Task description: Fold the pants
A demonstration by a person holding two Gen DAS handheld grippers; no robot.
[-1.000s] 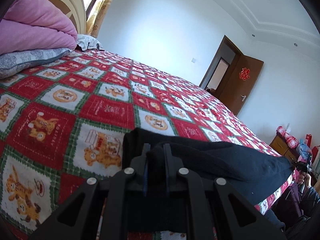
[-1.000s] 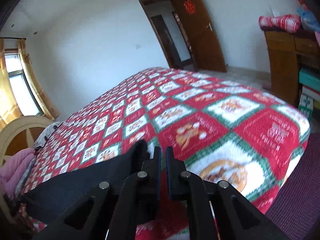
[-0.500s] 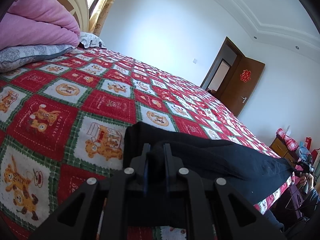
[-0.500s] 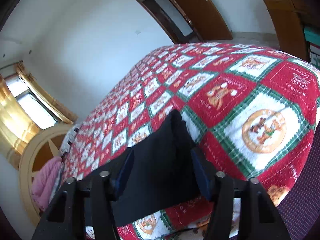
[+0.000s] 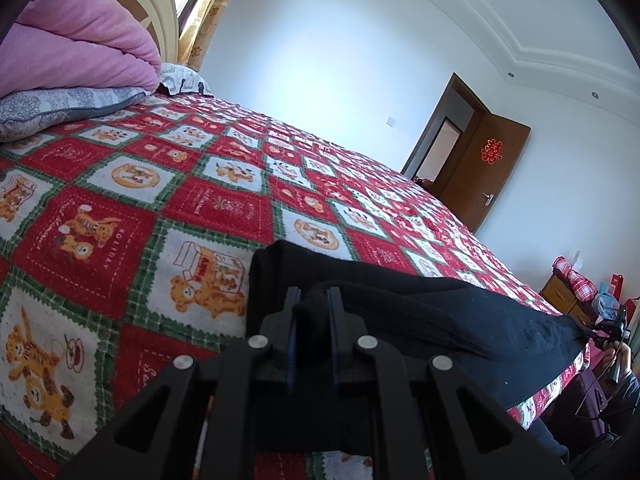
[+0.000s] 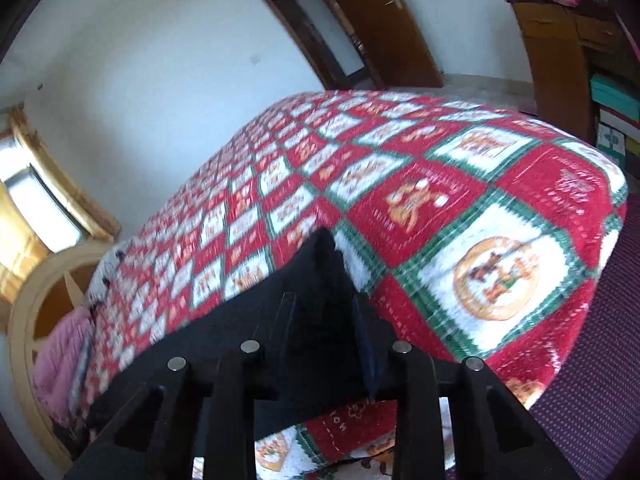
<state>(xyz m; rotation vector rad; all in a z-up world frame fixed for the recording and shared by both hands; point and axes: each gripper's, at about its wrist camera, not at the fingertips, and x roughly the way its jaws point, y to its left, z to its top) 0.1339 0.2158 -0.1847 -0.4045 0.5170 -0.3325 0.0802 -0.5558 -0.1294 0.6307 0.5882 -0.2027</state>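
On our red checked bedspread point(image 5: 208, 208) lie the black pants point(image 5: 420, 312); our left gripper point(image 5: 312, 304) pinches one end, while our right gripper point(image 6: 324, 312), jaws just narrowing, straddles the other end.

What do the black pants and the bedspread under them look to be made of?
Black pants: soft matte knit, maybe fleece or cotton jersey; they bunch in rounded folds without shine. Bedspread: plush printed fleece by its look; fuzzy, nappy surface, soft-edged checks.
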